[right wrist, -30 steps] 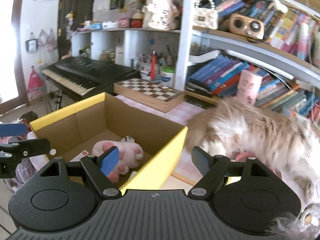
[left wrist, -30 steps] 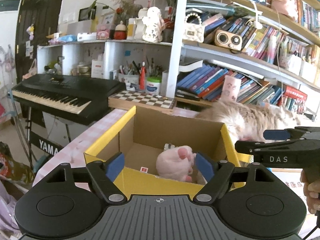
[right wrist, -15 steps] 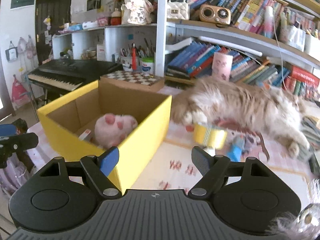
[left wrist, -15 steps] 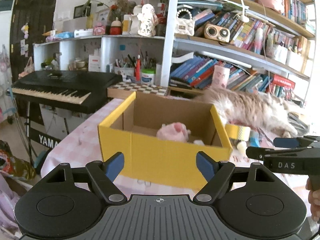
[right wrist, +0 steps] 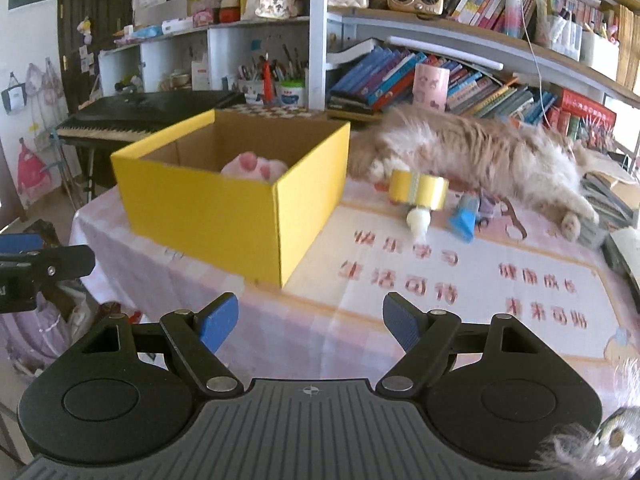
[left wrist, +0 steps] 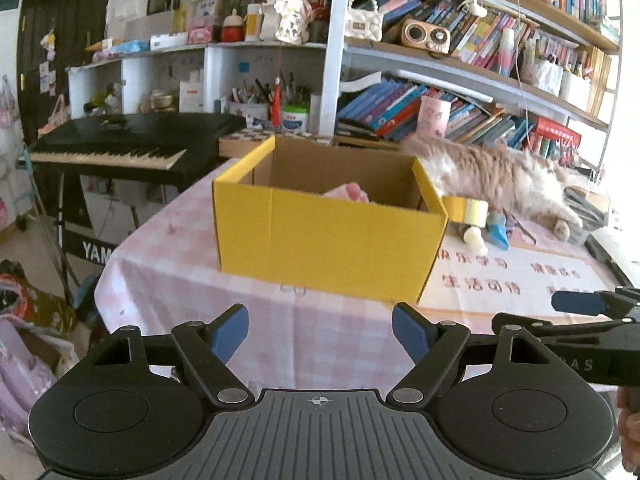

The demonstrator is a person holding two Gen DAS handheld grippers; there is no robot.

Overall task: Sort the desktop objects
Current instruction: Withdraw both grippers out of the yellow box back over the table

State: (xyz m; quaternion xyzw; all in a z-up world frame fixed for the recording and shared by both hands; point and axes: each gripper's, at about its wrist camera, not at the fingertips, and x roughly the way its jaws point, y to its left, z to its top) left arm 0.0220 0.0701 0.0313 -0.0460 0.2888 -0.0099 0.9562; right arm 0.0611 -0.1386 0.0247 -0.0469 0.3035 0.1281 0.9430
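Right wrist view takes in the whole counter (right wrist: 400, 280), so I read it from nine o'clock round to three. Out at nine o'clock the left tool (left wrist: 320, 332) pokes into the edge of the picture; its own camera shows its blue pads (left wrist: 230, 330) spread wide with nothing between them. Next comes the yellow box (right wrist: 224, 208), standing open on the pink checked cloth at about eleven o'clock from the right tool (right wrist: 308, 320). A pink plush paw (right wrist: 254, 166) lies inside it, its top just showing over the near wall; something else may lie deeper in the box, but I cannot tell from here. So at least one item looks sorted.

Moving on toward one o'clock, what is left lies loose just beside the box's right-hand corner: a yellow tape roll (right wrist: 418, 192), a small cream bottle (right wrist: 418, 220) touching the roll's underside, and a blue tube (right wrist: 464, 216) near them. Dark scissors (right wrist: 514, 216) seem to lie just past the tube, though they are blurred. A long-haired cat (right wrist: 480, 156) sprawls behind all of these, its front paw touching or nearly touching the tape.

The right tool hangs over the near edge of the counter, fingers wide apart and holding nothing.

My judgement: the sorting is partway through, with three or four things yet to go into the box, and the cat crowding them.
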